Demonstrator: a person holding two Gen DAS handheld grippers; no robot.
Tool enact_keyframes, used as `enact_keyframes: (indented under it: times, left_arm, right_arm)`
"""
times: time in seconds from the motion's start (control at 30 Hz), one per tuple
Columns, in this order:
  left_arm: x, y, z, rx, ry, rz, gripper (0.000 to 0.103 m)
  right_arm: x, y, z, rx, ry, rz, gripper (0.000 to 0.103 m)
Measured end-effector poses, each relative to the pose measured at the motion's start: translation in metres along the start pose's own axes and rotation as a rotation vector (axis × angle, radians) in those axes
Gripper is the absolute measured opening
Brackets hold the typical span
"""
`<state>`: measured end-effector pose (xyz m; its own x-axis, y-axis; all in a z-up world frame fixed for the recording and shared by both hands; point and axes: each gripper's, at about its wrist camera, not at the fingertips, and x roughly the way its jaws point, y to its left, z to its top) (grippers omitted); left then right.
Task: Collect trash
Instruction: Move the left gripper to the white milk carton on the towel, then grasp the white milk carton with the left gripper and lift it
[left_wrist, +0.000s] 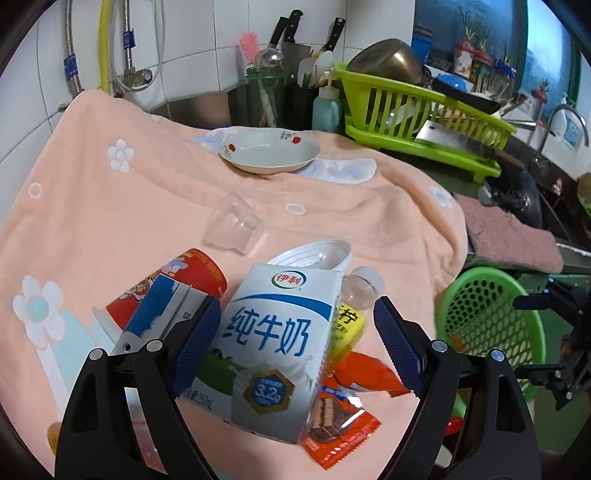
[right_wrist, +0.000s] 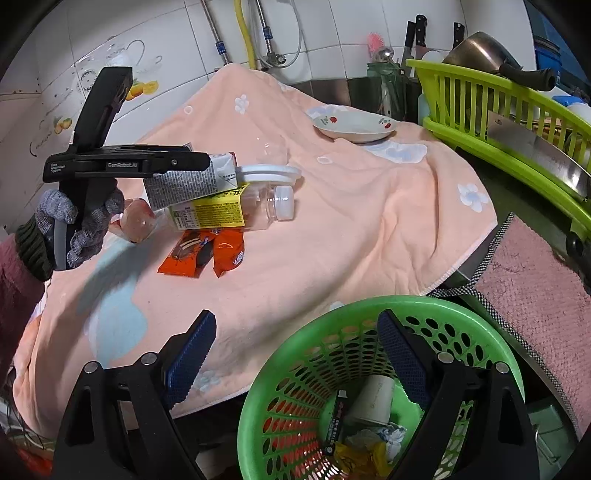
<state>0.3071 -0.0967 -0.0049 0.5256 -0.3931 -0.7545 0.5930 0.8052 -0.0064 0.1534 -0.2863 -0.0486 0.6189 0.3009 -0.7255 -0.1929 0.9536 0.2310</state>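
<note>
My left gripper (left_wrist: 295, 343) is open around a white and blue milk carton (left_wrist: 273, 343), which tilts between its blue pads; the right pad stands apart from it. The right wrist view shows that gripper (right_wrist: 207, 162) at the carton (right_wrist: 192, 181). Beneath lie a clear bottle with a yellow label (left_wrist: 354, 306) (right_wrist: 229, 208), orange snack wrappers (left_wrist: 343, 421) (right_wrist: 203, 254), a red paper cup (left_wrist: 173, 291), a white lid (left_wrist: 317, 254) and a clear plastic cup (left_wrist: 232, 225). My right gripper (right_wrist: 295, 350) is open and empty above the green trash basket (right_wrist: 280, 369).
A peach flowered towel (left_wrist: 110, 206) covers the counter. A flowered dish (left_wrist: 269, 151) sits at its far side. A lime dish rack (left_wrist: 424, 114) with pots and a cleaver stands to the right, with a pink cloth (right_wrist: 535, 295) beside the basket (left_wrist: 491, 317).
</note>
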Motion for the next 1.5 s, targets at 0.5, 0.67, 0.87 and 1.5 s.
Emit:
enact_keyframes:
  times: [0.5, 0.67, 0.87, 1.5]
  left_arm:
    - [0.003, -0.006, -0.001, 0.092, 0.043, -0.006, 0.087]
    - [0.013, -0.004, 0.001, 0.1, 0.088, 0.038, 0.087]
    - [0.019, 0.009, 0.003, 0.055, 0.113, 0.04, 0.087]
    - [0.035, 0.031, -0.002, -0.017, 0.165, 0.076, 0.086]
  right_arm:
    - [0.006, -0.004, 0.0, 0.009, 0.005, 0.008, 0.086]
    - [0.006, -0.003, 0.0, 0.008, 0.006, 0.009, 0.086]
    - [0.006, -0.007, 0.0, 0.017, 0.006, 0.005, 0.086]
    - [0.01, -0.007, -0.001, 0.019, 0.015, 0.006, 0.086]
